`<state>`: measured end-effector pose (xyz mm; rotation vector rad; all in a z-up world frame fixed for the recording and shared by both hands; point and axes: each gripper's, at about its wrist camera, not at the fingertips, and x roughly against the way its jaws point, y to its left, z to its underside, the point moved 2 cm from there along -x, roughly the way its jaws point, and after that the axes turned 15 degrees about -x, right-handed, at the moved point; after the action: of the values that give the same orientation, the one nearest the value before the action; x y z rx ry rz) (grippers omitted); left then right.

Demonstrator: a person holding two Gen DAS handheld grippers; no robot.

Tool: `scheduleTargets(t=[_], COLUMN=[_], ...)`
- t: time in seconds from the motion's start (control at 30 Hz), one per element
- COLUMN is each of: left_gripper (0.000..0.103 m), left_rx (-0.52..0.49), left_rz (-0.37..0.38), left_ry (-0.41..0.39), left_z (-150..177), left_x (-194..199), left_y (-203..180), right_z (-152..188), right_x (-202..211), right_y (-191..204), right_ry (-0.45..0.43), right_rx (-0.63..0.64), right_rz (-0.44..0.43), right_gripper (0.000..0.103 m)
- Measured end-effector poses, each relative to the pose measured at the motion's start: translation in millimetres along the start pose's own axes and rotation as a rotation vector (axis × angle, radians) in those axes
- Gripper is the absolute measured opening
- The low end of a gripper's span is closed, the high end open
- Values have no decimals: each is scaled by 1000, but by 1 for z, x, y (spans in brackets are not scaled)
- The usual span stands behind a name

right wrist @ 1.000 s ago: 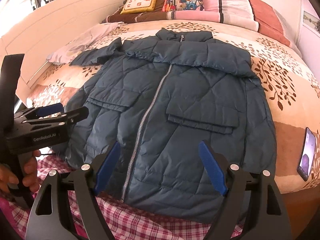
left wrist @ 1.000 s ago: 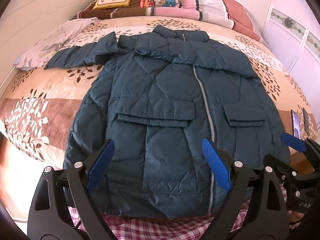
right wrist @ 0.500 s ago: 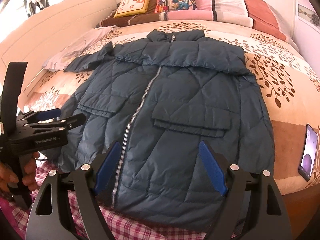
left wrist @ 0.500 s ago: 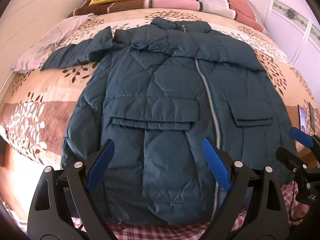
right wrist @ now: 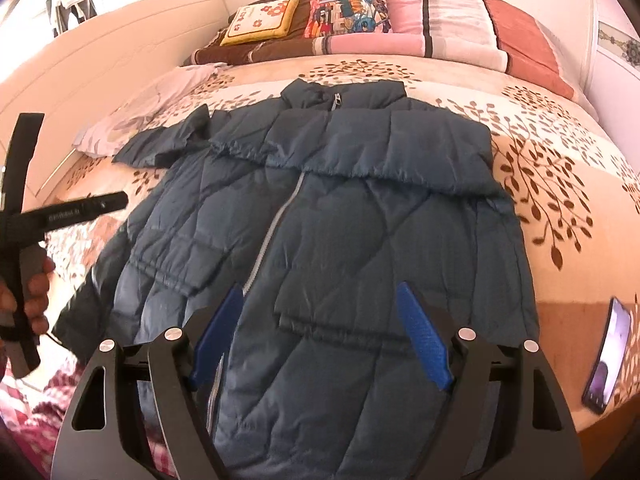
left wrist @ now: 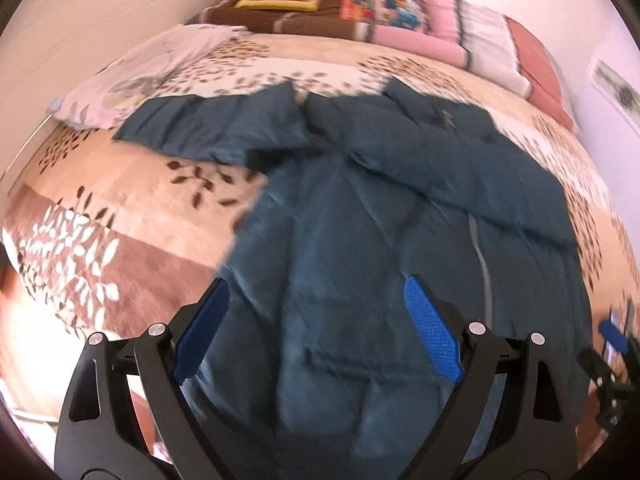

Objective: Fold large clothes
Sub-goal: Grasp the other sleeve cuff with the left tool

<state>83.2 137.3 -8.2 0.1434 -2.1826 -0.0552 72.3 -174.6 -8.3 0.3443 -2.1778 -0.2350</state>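
Observation:
A dark teal quilted jacket [right wrist: 360, 216] lies front up on the bed, zipped, collar far, hem near. Its right sleeve is folded across the chest; its left sleeve [left wrist: 212, 128] stretches out to the left. My left gripper [left wrist: 316, 328] is open and empty, above the jacket's left half; the view is blurred. It also shows at the left of the right wrist view [right wrist: 80, 208]. My right gripper [right wrist: 320, 332] is open and empty above the lower front, near the zip and the right pocket. It shows at the right edge of the left wrist view [left wrist: 612, 340].
The bed [right wrist: 560, 168] has a beige leaf-print cover. A pale pillow [left wrist: 152, 68] lies beside the left sleeve. Cushions and folded blankets [right wrist: 360, 20] line the headboard. A phone [right wrist: 608, 356] lies at the near right edge. A white wall panel [right wrist: 100, 64] runs along the left.
Both grippers moved forward over the jacket. The left one swung left toward the outstretched sleeve, blurring its view. Both stayed open.

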Motion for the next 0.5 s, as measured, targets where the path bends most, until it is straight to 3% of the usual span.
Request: scheduleTargets(t=[0.27, 0.5], left_gripper=[88, 88], left_rx=[247, 485], left_rz=[-36, -17], left_ry=[14, 6], left_z=[-29, -45], left_x=[-56, -113], left_y=[113, 203], right_z=[-25, -39], right_x=[-38, -61], right_y=[22, 34], right_ry=[41, 55], right_rx=[14, 2], right_rz=[-5, -2], right_gripper=[77, 77])
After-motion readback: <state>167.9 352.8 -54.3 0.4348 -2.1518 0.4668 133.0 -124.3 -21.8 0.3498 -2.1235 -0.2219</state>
